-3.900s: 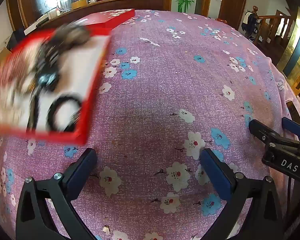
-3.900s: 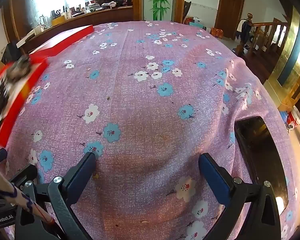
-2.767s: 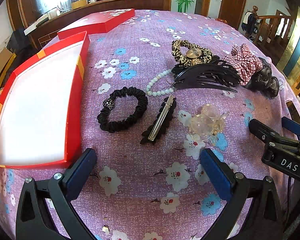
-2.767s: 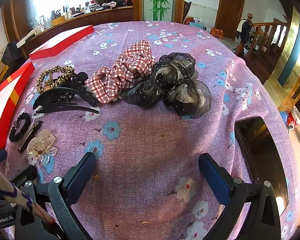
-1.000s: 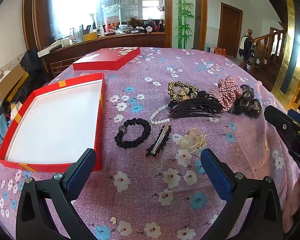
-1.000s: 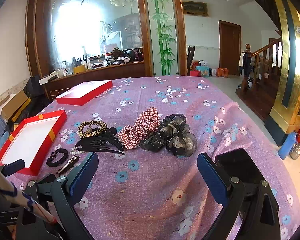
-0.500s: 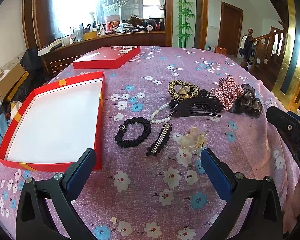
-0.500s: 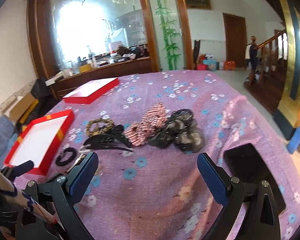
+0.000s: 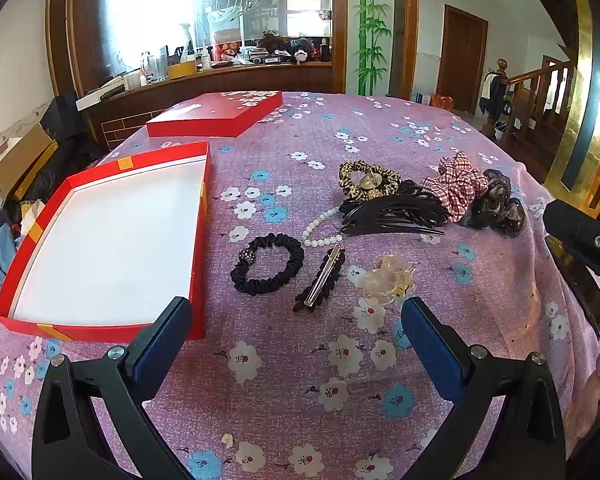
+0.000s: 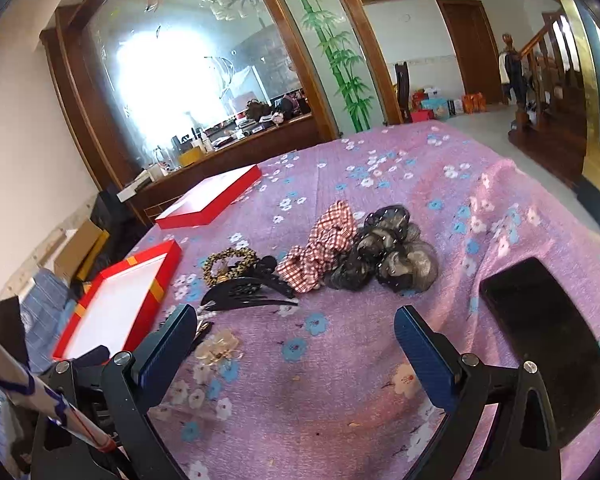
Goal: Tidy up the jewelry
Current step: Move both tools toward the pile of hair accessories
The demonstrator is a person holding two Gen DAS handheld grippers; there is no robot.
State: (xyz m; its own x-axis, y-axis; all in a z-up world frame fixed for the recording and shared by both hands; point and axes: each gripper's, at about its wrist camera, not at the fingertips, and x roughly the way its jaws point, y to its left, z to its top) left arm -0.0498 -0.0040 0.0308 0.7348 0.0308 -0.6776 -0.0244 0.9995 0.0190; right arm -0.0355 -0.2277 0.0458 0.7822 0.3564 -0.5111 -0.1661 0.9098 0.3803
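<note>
An open red box point(image 9: 112, 236) with a white inside lies at the left on the purple flowered cloth; it also shows in the right wrist view point(image 10: 116, 300). Right of it lie a black scrunchie point(image 9: 268, 263), a black barrette point(image 9: 322, 280), a clear claw clip point(image 9: 388, 280), a pearl string point(image 9: 320, 228), a black comb clip point(image 9: 392, 216), a leopard scrunchie point(image 9: 368, 180), a plaid scrunchie point(image 10: 324, 248) and a dark mesh bow point(image 10: 388, 256). My left gripper point(image 9: 296, 340) is open and empty above the near cloth. My right gripper point(image 10: 296, 344) is open and empty, tilted.
The red box lid point(image 9: 216, 114) lies at the far left of the table. A black phone point(image 10: 548, 336) lies at the right edge. A wooden counter with clutter point(image 9: 220, 68) stands behind the table. A staircase point(image 9: 540, 92) is at the far right.
Both grippers have risen from the cloth. The right gripper has tilted and swung a little left. The hair items and the box have not moved in the last second.
</note>
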